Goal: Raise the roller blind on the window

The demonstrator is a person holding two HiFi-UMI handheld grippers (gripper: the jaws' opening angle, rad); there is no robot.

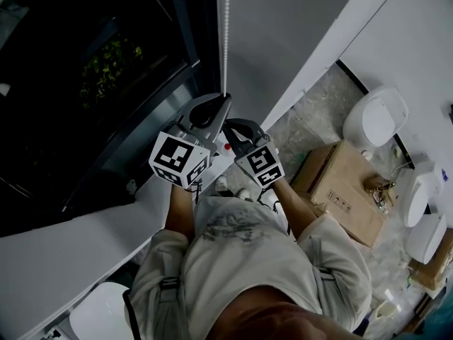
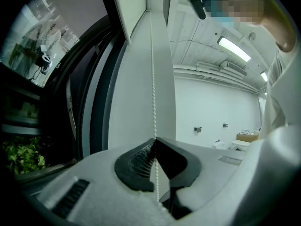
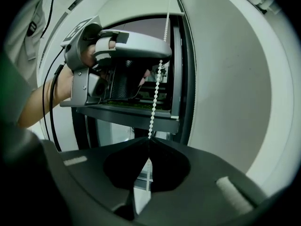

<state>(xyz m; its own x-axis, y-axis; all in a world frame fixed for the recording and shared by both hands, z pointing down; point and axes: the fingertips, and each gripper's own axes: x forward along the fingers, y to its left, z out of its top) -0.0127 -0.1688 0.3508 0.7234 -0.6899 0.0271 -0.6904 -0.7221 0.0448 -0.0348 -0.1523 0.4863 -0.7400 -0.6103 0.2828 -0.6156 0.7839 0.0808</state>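
The left gripper [image 1: 225,105] is held out toward the dark window frame [image 1: 185,41], jaws clamped on the bead chain [image 1: 226,34]. The right gripper [image 1: 232,127] sits just beneath it, jaws closed together on the same chain. Away from the frame, a cardboard box [image 1: 340,190] rests on a speckled floor [image 1: 311,112]. The chain runs vertically, taut, just beside the frame.
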